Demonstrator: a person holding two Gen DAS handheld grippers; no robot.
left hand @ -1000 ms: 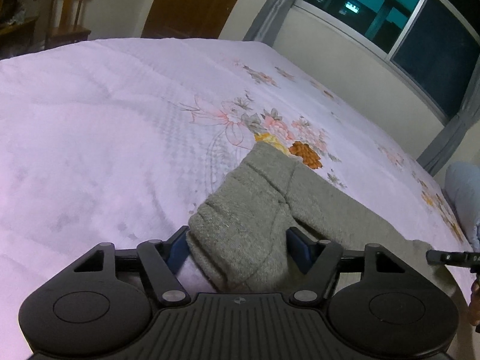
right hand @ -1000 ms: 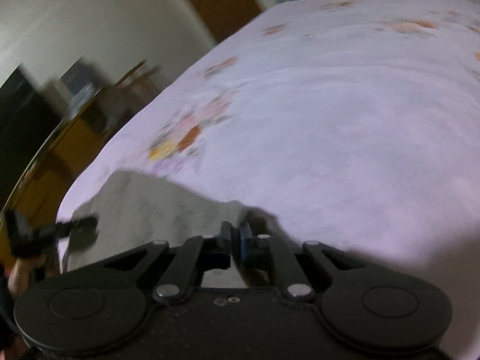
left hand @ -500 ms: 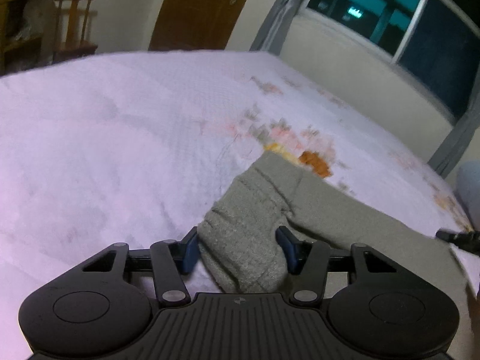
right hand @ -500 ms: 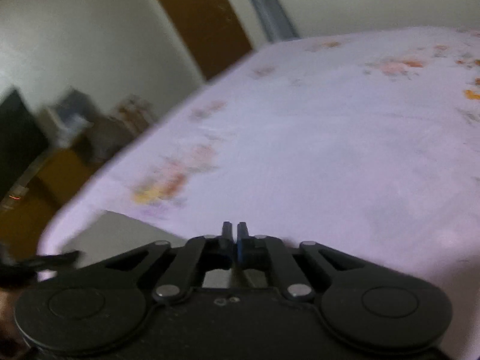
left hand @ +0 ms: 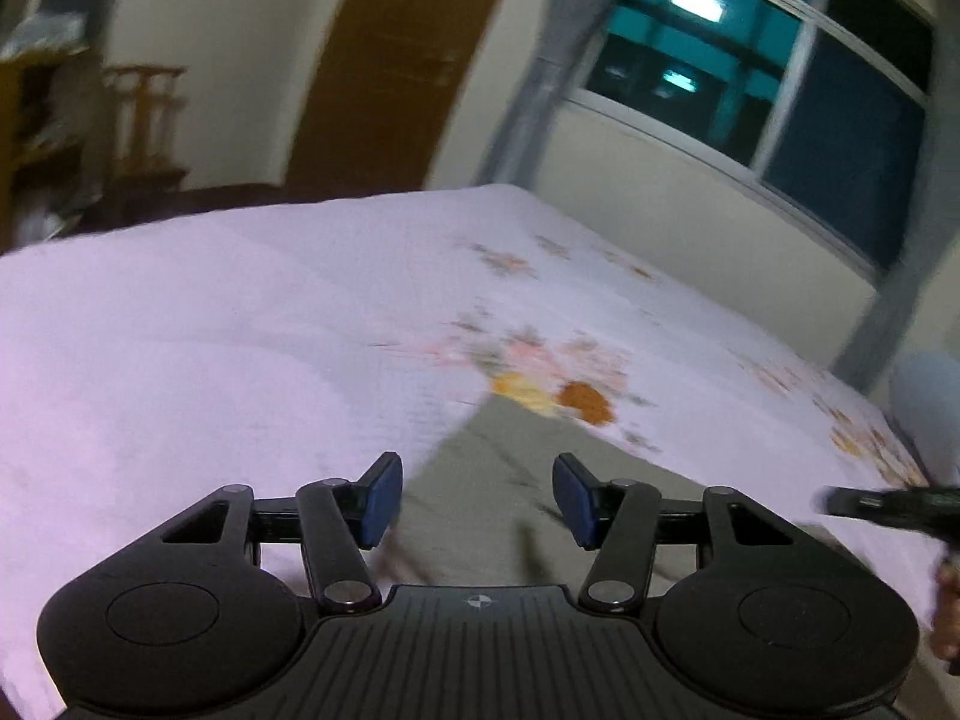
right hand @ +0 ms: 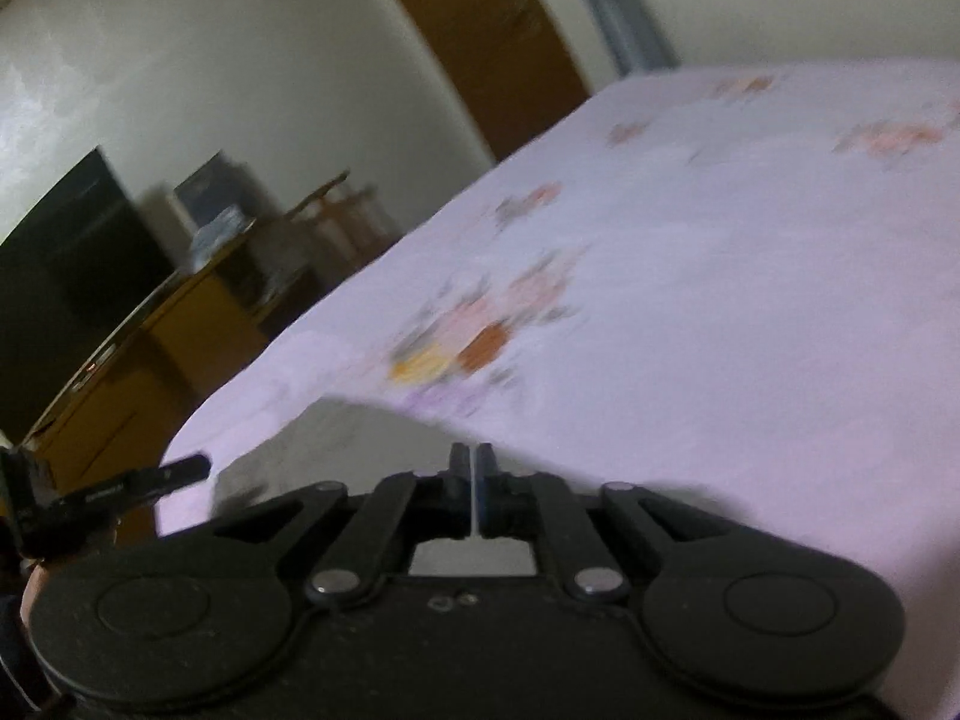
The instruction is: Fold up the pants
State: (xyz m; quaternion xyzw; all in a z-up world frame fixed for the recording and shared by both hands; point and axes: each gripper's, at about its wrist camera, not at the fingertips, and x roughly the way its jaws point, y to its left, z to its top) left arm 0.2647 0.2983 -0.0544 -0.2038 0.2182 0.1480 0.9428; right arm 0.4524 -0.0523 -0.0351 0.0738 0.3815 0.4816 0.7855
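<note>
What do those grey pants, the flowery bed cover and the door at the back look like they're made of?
The pants look like soft, matte grey fabric, perhaps knit or fleece; blur hides the weave. The bed cover seems a matte pale lilac cloth, possibly cotton, with printed flowers and gentle puckers. The door looks like brown wood with a smooth finish, though it could be veneer or laminate.

Dim indoor light, motion blur, fisheye warp
</note>
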